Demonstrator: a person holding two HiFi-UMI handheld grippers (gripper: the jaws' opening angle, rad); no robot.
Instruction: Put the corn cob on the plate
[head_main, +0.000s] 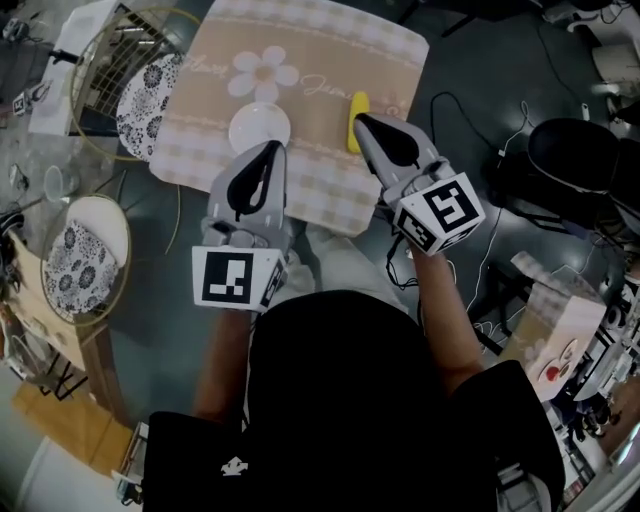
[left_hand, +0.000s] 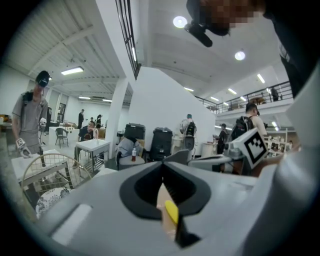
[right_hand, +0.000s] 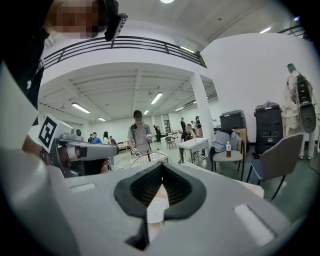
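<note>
A yellow corn cob (head_main: 358, 103) lies on a beige daisy placemat (head_main: 310, 60), right of a small white plate (head_main: 259, 127). My right gripper (head_main: 360, 118) is shut and empty, its tip over the near half of the cob; whether it touches I cannot tell. My left gripper (head_main: 274, 146) is shut and empty, its tip just at the plate's near edge. In the left gripper view the closed jaws meet at the tip (left_hand: 162, 164), and the cob (left_hand: 171, 212) shows through the gap behind them. The right gripper view shows the plate (right_hand: 155, 210) behind its closed tip (right_hand: 161, 165).
A wire basket (head_main: 110, 60) with a patterned plate (head_main: 145, 95) sits at the mat's left. Another patterned plate (head_main: 80, 265) rests on a round wooden stand at far left. Cables (head_main: 480, 130) and a black object (head_main: 575, 155) lie on the floor to the right. People stand in the hall behind.
</note>
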